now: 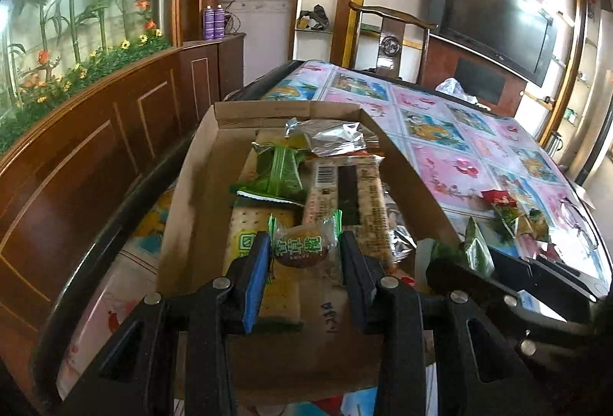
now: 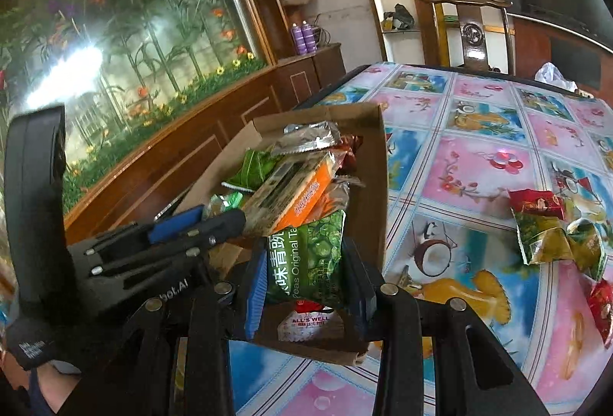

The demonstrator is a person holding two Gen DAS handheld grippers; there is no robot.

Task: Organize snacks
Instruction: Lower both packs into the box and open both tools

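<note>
A cardboard box (image 1: 199,186) on the table holds several snack packs: a green pack (image 1: 276,170), a silver pack (image 1: 333,136) and a long cracker pack (image 1: 345,201). My left gripper (image 1: 304,249) is shut on a small clear-wrapped brown cake with green print (image 1: 304,243), held over the box's near end. My right gripper (image 2: 310,262) is shut on a green pea snack bag (image 2: 306,255), held above the box's (image 2: 377,186) near right corner. The left gripper also shows in the right wrist view (image 2: 214,220), low over the box.
Loose red and green-gold snack packs (image 2: 551,228) lie on the patterned tablecloth (image 2: 479,163) to the right of the box. A wooden chair (image 2: 471,28) stands at the far table edge. A wood-panelled wall with a flower mural runs along the left.
</note>
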